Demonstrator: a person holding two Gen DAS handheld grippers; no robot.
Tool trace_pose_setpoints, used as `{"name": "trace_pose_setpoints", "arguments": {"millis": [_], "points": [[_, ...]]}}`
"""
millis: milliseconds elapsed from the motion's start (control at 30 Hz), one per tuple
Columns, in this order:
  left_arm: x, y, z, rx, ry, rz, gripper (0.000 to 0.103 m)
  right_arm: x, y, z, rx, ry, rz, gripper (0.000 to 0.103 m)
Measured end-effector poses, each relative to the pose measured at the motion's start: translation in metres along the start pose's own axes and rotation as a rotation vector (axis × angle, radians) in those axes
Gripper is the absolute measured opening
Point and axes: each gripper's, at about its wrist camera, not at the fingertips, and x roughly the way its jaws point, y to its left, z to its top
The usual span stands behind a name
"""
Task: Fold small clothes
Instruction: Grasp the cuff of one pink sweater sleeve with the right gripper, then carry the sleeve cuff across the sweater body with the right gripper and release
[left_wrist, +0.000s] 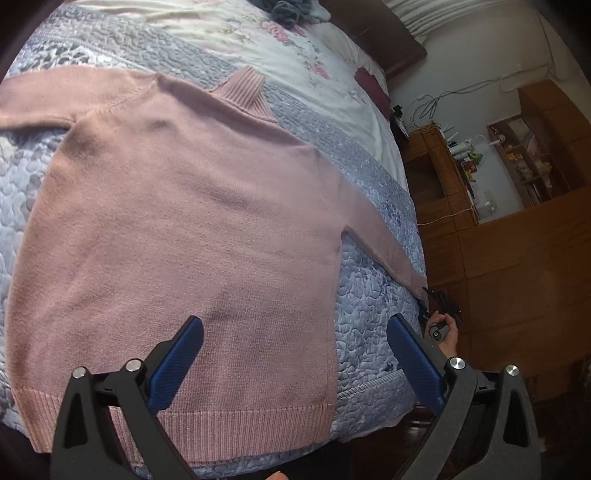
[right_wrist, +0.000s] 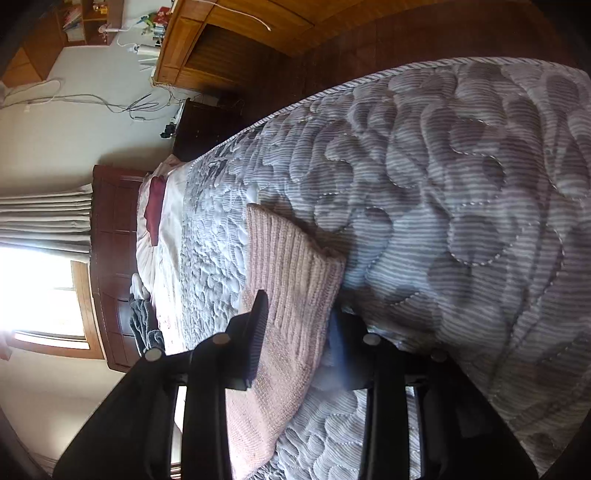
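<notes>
Right wrist: right gripper (right_wrist: 295, 328) seemingly pinches sweater (left_wrist: 177, 229) cuff (right_wrist: 288, 280).

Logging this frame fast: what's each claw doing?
Left claw: open, empty, above the pink sweater.
Right claw: straddling the sleeve cuff; grip cannot be told.
</notes>
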Motion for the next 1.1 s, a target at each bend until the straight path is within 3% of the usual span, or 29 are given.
{"name": "trace_pose_setpoints", "arguments": {"millis": [133, 267, 433, 533, 733, 967, 1100], "points": [[-0.008, 0.011, 0.006, -0.014, -0.019, -0.002, 0.099, 0.000, 0.022, -0.004, -0.063, -0.010, -0.015, 0.009], [-0.022, 0.013, 0.019, 0.012, -0.074, 0.032, 0.099, -0.009, 0.068, -0.022, -0.201, -0.026, -0.006, 0.008], [-0.042, 0.013, 0.036, 0.055, -0.197, 0.057, 0.099, -0.026, 0.151, -0.075, -0.431, -0.007, 0.051, 0.008], [-0.047, 0.005, 0.047, 0.102, -0.185, 0.065, 0.099, -0.033, 0.196, -0.120, -0.553, 0.022, 0.109, 0.008], [-0.043, 0.001, 0.065, 0.104, -0.058, 0.056, 0.099, -0.033, 0.260, -0.209, -0.732, 0.091, 0.181, 0.008], [-0.037, 0.001, 0.091, 0.107, -0.040, 0.001, 0.099, -0.010, 0.289, -0.312, -0.915, 0.167, 0.182, 0.008], [-0.026, 0.004, 0.111, 0.081, -0.054, -0.011, 0.099, 0.017, 0.291, -0.372, -1.015, 0.216, 0.130, 0.008]]}}
